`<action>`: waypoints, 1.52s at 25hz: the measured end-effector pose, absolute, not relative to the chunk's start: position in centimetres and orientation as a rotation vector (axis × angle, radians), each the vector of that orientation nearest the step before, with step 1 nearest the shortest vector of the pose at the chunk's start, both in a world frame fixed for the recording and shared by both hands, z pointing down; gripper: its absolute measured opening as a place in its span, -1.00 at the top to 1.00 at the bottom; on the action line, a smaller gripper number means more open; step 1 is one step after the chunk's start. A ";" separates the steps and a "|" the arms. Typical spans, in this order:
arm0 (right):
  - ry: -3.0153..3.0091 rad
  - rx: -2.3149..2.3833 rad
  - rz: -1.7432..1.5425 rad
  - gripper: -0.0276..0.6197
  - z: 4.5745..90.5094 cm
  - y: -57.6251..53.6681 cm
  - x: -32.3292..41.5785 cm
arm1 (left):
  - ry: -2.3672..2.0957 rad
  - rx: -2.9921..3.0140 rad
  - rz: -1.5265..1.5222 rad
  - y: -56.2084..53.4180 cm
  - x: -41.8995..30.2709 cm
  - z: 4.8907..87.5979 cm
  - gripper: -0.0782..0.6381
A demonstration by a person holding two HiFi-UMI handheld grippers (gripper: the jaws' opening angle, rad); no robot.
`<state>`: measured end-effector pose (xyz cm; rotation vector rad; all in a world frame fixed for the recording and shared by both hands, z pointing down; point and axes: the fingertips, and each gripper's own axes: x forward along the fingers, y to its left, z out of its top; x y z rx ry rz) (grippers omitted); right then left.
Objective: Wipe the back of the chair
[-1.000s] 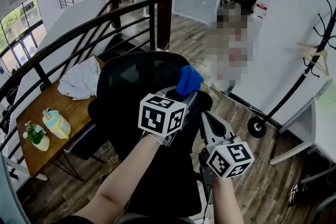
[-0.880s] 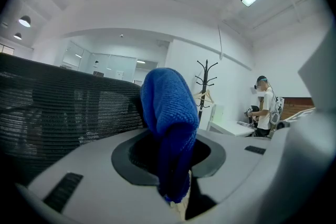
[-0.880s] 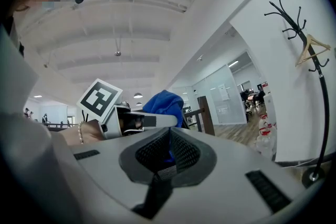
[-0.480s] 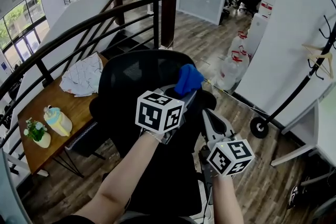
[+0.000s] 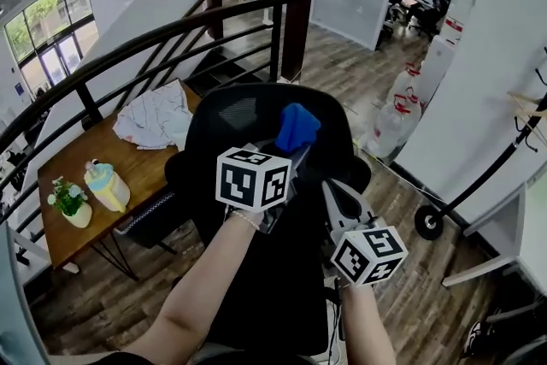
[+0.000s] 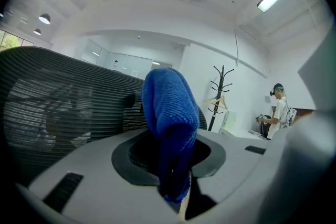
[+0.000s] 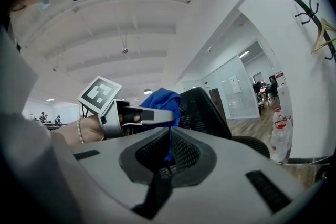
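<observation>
The black mesh chair back (image 5: 231,120) stands straight in front of me. My left gripper (image 5: 286,154) is shut on a folded blue cloth (image 5: 297,126) and holds it against the upper right part of the chair back. In the left gripper view the cloth (image 6: 168,113) sticks up between the jaws, with the mesh (image 6: 52,113) to its left. My right gripper (image 5: 333,192) hangs lower right, beside the chair; its jaws meet with nothing between them. The right gripper view shows the cloth (image 7: 160,99) and the chair (image 7: 199,107) beyond its tips (image 7: 169,131).
A wooden table (image 5: 128,175) on the left carries a white cloth (image 5: 158,120), a yellow pot (image 5: 107,184) and a small plant (image 5: 70,203). A dark stair railing (image 5: 154,43) runs behind. Water jugs (image 5: 393,120) and a coat stand base (image 5: 430,220) are at the right.
The left gripper with the blue cloth has slid a little to the left across the chair back. The head view has shifted. The right gripper keeps its place beside the chair.
</observation>
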<state>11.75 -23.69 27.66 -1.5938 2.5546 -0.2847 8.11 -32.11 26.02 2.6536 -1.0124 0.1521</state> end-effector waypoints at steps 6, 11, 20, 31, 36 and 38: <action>2.620 -1.521 -0.284 0.82 27.5 -24.1 8.7 | -1.116 2.602 0.147 -32.8 4.5 25.9 0.46; 2.662 -1.464 -0.286 0.82 27.3 -24.7 6.3 | -1.199 2.553 0.123 -33.2 1.3 25.7 0.46; 2.713 -1.388 -0.336 0.82 28.4 -25.2 2.8 | -1.305 2.510 0.098 -32.7 -4.3 25.5 0.46; 2.749 -1.312 -0.357 0.82 28.5 -24.7 0.5 | -1.418 2.457 0.077 -31.1 -9.3 26.0 0.46; 2.769 -1.300 -0.371 0.82 29.1 -23.9 0.0 | -1.439 2.439 0.068 -30.2 -10.6 26.6 0.46; 2.767 -1.307 -0.378 0.82 29.3 -23.8 0.2 | -1.433 2.434 0.058 -29.9 -10.9 26.9 0.46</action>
